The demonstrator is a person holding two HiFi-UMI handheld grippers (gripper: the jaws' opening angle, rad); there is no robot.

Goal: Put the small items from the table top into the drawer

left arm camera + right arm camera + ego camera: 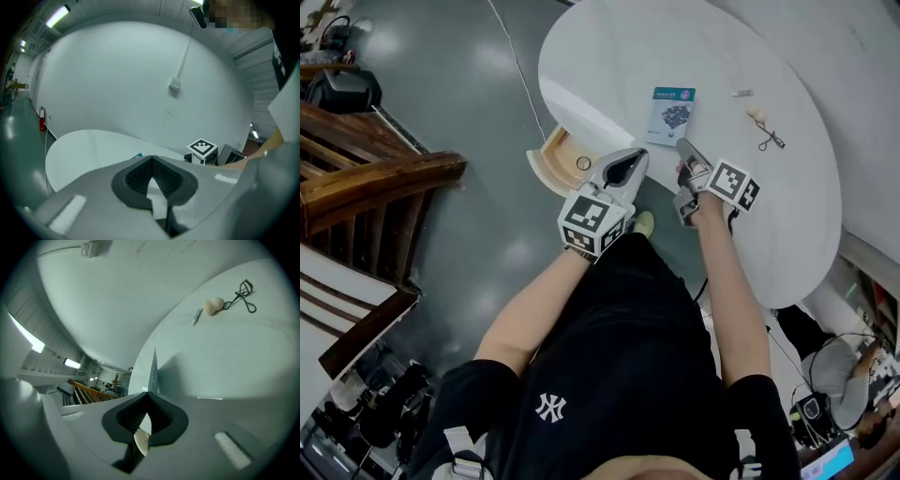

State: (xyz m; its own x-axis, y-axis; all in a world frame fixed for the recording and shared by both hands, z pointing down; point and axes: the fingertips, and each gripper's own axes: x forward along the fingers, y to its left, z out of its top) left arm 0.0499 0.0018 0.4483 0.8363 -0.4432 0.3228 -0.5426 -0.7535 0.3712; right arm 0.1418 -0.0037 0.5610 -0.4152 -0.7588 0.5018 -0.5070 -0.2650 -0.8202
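Head view: the right gripper is clenched on the lower corner of the blue packet on the table. The drawer stands open at the left.

Left gripper view: the left gripper is closed and empty.

Right gripper view: the packet stands edge-on, pinched only by its thin border. It may slip or swing loose before it is over the drawer.

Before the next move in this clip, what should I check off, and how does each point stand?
1. Right gripper shut on the blue packet: ok.
2. Drawer open to receive it: ok.
3. Left gripper empty, jaws together: ok.
4. Path from packet to drawer free: cannot tell; the left gripper sits between them in the head view, heights unclear.
5. Table cleared: not ok; eyelash curler, sponge and a small silver piece lie on it.
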